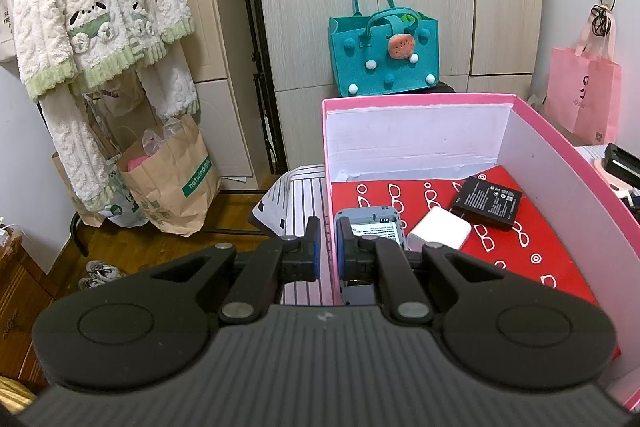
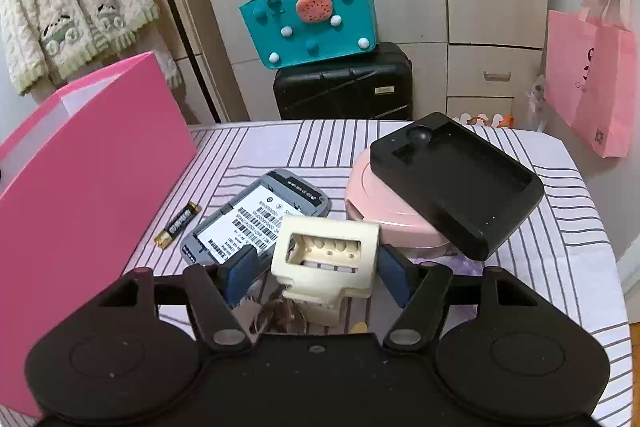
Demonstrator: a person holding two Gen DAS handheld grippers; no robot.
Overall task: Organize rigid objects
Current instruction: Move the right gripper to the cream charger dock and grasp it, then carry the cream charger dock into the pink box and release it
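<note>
The left gripper has its fingers pinched onto the near left wall of the pink box, one finger outside and one inside. In that box, on a red lining printed with white glasses, lie a grey device with its back open just beside the inner finger, a white block at about two o'clock from it, and a flat black battery further toward one o'clock.

The right gripper stands with its fingers spread wide, and a cream plastic part sits between them; whether the blue pads touch it cannot be told. Just behind it, at eleven o'clock, a grey phone body with barcode labels lies on the striped counter. A small AA battery lies at nine o'clock from the phone, near the pink box wall. At two o'clock a black charging cradle rests tilted on a round pink case
</note>
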